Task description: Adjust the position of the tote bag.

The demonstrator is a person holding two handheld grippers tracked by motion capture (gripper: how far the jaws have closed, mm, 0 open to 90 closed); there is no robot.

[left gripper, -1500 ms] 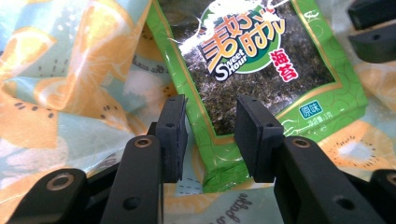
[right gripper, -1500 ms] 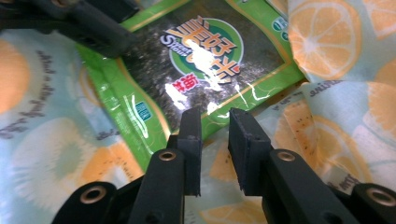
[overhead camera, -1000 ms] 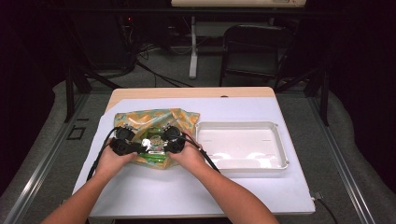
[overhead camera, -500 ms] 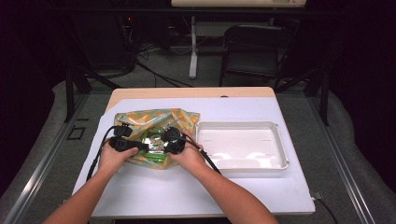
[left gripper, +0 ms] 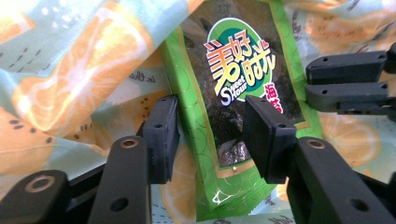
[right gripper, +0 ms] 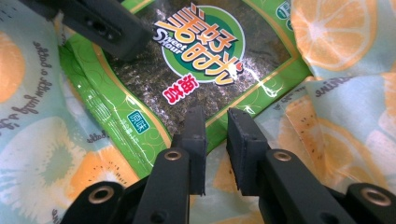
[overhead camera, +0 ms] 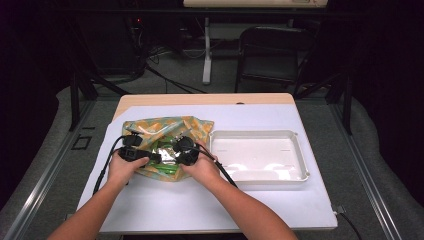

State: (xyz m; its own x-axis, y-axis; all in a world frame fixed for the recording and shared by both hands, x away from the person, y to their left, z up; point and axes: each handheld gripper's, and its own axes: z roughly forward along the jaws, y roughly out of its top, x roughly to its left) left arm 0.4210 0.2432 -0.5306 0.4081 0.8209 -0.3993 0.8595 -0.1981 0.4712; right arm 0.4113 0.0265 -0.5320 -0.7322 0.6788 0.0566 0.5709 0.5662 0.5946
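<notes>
Glossy foil seaweed packet [left gripper: 233, 93], matt cloth bag [left gripper: 79, 70]

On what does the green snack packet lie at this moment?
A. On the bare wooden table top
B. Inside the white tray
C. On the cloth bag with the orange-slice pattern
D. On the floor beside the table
C: in the left gripper view the green snack packet rests on the orange-slice patterned bag, whose fabric shows on both sides of it; in the high view the white tray stands to the right of the bag.
</notes>
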